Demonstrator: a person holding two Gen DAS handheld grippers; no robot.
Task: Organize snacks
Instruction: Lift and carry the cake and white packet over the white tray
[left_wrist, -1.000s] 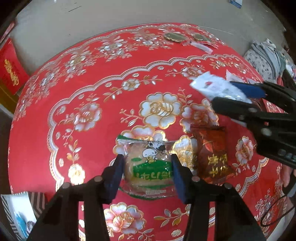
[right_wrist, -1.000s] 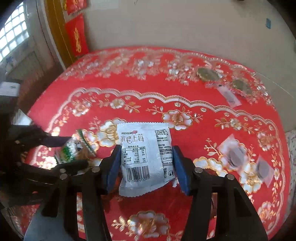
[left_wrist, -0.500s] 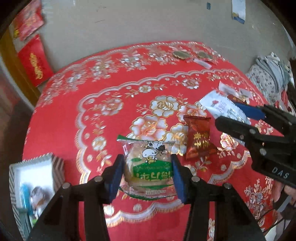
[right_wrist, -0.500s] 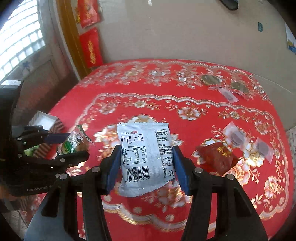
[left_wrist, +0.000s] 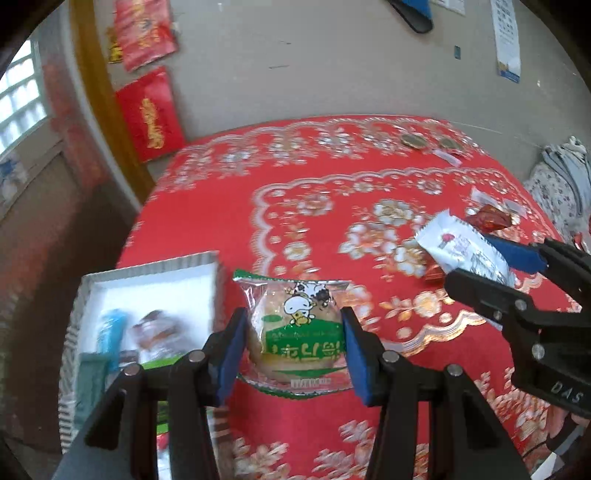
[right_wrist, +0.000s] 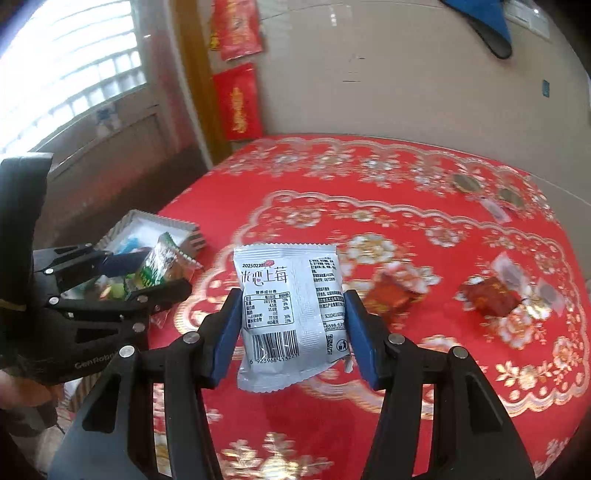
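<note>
My left gripper (left_wrist: 293, 345) is shut on a green-and-clear cake packet (left_wrist: 299, 332) with a cartoon cow, held above the table just right of the striped snack box (left_wrist: 147, 266). My right gripper (right_wrist: 291, 325) is shut on a white strawberry snack packet (right_wrist: 291, 314), held above the table. In the right wrist view the left gripper (right_wrist: 147, 277) with its cake packet (right_wrist: 166, 266) hangs at the left, in front of the box (right_wrist: 192, 236). In the left wrist view the right gripper (left_wrist: 495, 266) and its white packet (left_wrist: 458, 251) show at the right.
The table has a red floral cloth (right_wrist: 406, 206). Two red snack packets (right_wrist: 391, 299) (right_wrist: 491, 299) and small clear packets (right_wrist: 509, 269) lie at the right. The box holds several snacks (left_wrist: 147, 332). Two dark round items (right_wrist: 465, 182) lie at the far edge by the wall.
Both grippers have moved left and up with their packets. The striped box has come closer in the left wrist view and now shows in the right wrist view.
</note>
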